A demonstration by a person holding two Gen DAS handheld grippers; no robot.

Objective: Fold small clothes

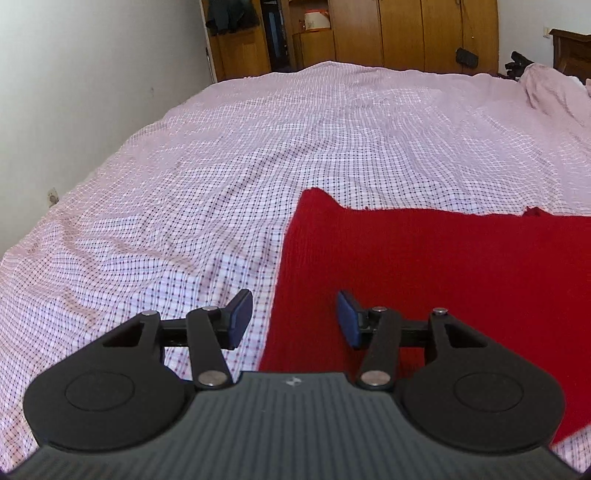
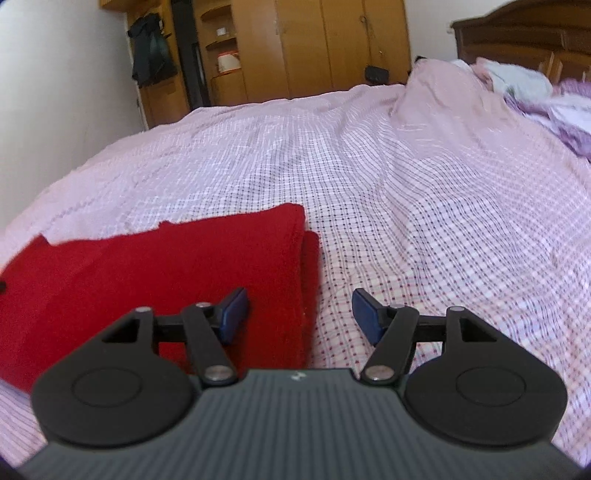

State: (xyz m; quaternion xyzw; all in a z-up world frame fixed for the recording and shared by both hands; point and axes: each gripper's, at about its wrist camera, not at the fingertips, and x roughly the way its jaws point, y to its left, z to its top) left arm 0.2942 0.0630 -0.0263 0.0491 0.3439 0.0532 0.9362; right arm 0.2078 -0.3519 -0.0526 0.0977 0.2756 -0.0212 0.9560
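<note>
Nearest the lens in the left wrist view: left gripper [image 1: 293,319], jaws released with a clear gap and nothing between the blue pads [image 1: 240,319], straddling the left edge of the red garment [image 1: 424,280]; one pad over the checked bedsheet [image 1: 184,184], the other over red cloth. Same picture on the other side: right gripper [image 2: 300,316], jaws likewise apart and empty, astride the garment's right edge, left pad above red knit, right pad above sheet. From the left jaws, garment spreading from 12 toward 3 o'clock; from the right jaws, from 12 toward 9 o'clock. Long axis apparently running side to side between the two grippers, so each hand equally near its own end, neither favoured. Right edge rounded and doubled, a second layer peeking out beneath at about 12 o'clock from the right jaws: probably one fold already made. Far edge uneven, with a raised corner at 12 o'clock in the left view and a small notch further right. Whether the pads touch the cloth: cannot tell. Likely next: closing on both near corners and carrying them toward the far edge. Nothing in the way on the sheet ahead, only soft wrinkles. Further out, heaped bedding [image 2: 535,88] at 2 o'clock, wooden wardrobe [image 1: 406,33] at 12 beyond the bed, both well apart.
</note>
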